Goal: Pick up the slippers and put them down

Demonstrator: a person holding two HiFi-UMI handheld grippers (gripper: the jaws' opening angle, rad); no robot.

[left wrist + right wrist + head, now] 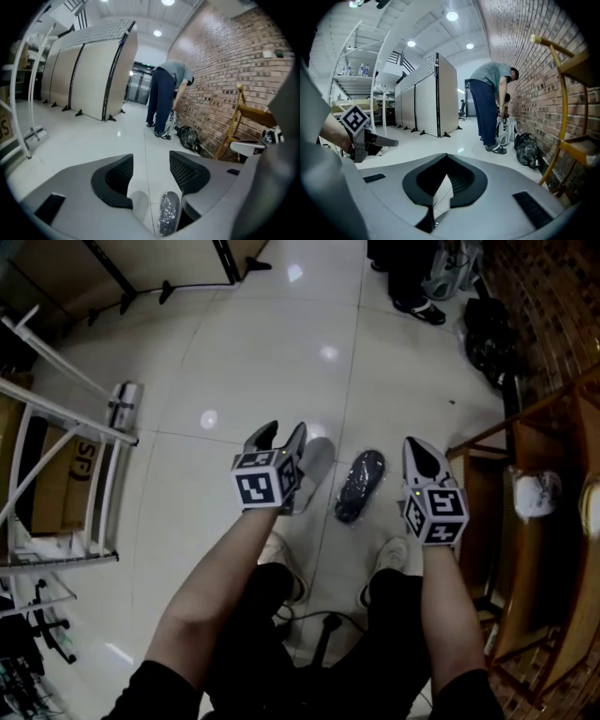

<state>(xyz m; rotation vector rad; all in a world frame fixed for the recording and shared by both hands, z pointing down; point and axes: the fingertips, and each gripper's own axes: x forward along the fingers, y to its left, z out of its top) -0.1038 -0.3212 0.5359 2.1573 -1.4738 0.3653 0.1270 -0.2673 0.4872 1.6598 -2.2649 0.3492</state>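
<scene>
Both slippers lie on the floor (281,352) below the fingers, long axes pointing away from the person. The pale slipper (319,460) is just right of the left gripper (283,435), whose fingers are spread and empty. The dark slipper (361,486) lies between the grippers. The right gripper (419,448) has its fingers pressed together.

To my left, a white metal rack (66,427) stands on the glossy tiled floor (281,352), with a cardboard box (61,479) behind its bars. Ahead of me a person (490,103) bends over by the brick wall (220,70), a black bag (528,149) near their feet. Beige partition panels (93,75) stand across from them.
</scene>
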